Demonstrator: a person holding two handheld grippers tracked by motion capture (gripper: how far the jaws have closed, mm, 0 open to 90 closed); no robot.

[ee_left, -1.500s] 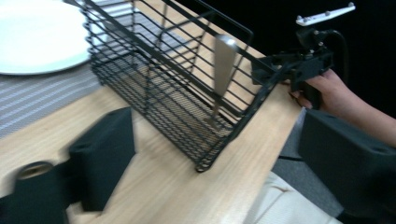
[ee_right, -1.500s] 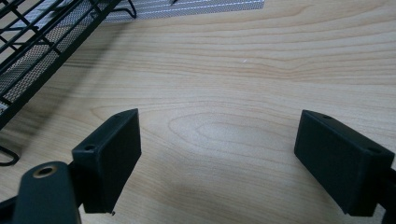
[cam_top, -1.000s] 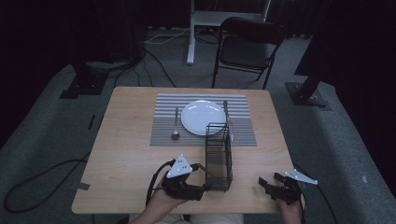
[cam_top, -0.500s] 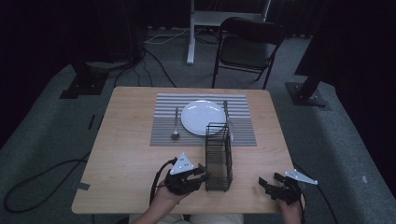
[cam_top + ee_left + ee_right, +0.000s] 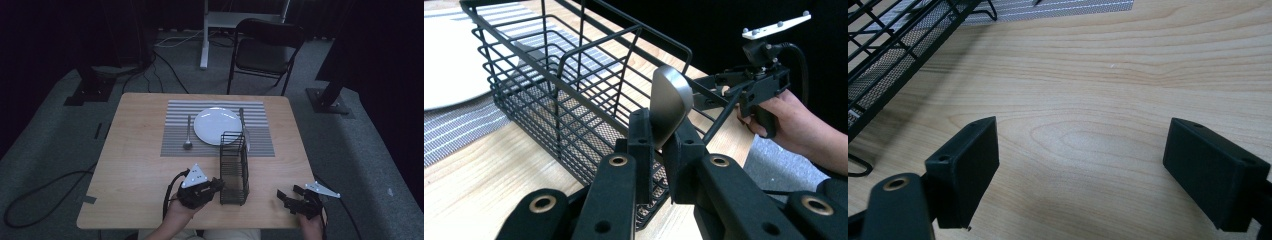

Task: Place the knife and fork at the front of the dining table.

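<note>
A black wire basket [image 5: 234, 167] [image 5: 559, 100] stands on the wooden table [image 5: 140, 170], just in front of a striped placemat [image 5: 175, 145]. My left gripper [image 5: 216, 186] [image 5: 660, 137] sits at the basket's near left side. Its jaws have just been closing and now pinch the flat rounded end of a silver utensil handle [image 5: 669, 97]. The rest of that utensil is hidden behind the jaws. My right gripper [image 5: 289, 197] [image 5: 1080, 165] rests open near the table's front right edge, with bare wood between its pads.
On the placemat lie a white plate [image 5: 217, 125], a spoon [image 5: 187, 132] to its left and another utensil [image 5: 242, 120] to its right. Beyond the table stand a folding chair [image 5: 265, 55] and stand bases on the floor.
The left gripper's jaws have drawn together at the basket's near left side, and that hand has edged slightly toward the basket. The right hand has stayed put.
</note>
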